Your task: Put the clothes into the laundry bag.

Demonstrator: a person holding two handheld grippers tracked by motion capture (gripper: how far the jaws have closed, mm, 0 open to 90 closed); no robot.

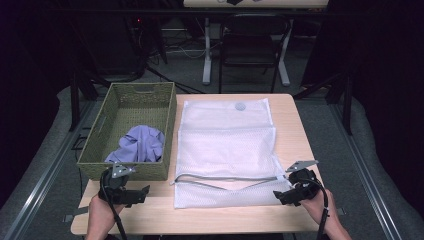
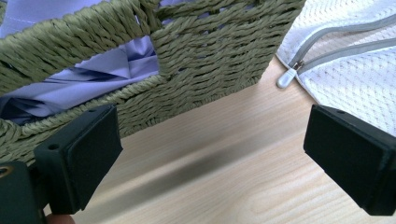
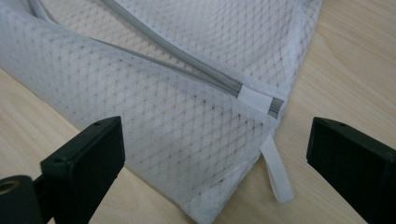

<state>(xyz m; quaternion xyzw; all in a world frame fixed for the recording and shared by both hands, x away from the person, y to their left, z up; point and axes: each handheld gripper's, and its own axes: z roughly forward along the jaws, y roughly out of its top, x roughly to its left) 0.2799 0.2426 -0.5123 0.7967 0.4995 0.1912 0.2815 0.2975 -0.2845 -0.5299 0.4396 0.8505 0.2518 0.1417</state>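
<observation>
Wicker basket [image 2: 210, 51], lilac cloth [image 2: 102, 70], mesh bag [image 2: 355, 70]

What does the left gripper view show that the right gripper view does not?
Left gripper view alone: the woven basket with lilac cloth visible through its handle slot, and the zipper pull. Right gripper view alone: the zipper's closed end and a white loop tab at the bag's corner. Both: the white mesh bag, the wooden table, and open black jaws.

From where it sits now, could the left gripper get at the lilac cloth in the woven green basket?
Probably not straight ahead: the left gripper, jaws open, faces the near wall of the woven green basket, and the crumpled lilac cloth lies behind it. Lifted over the rim, the way looks free, as the basket is open on top.
</observation>
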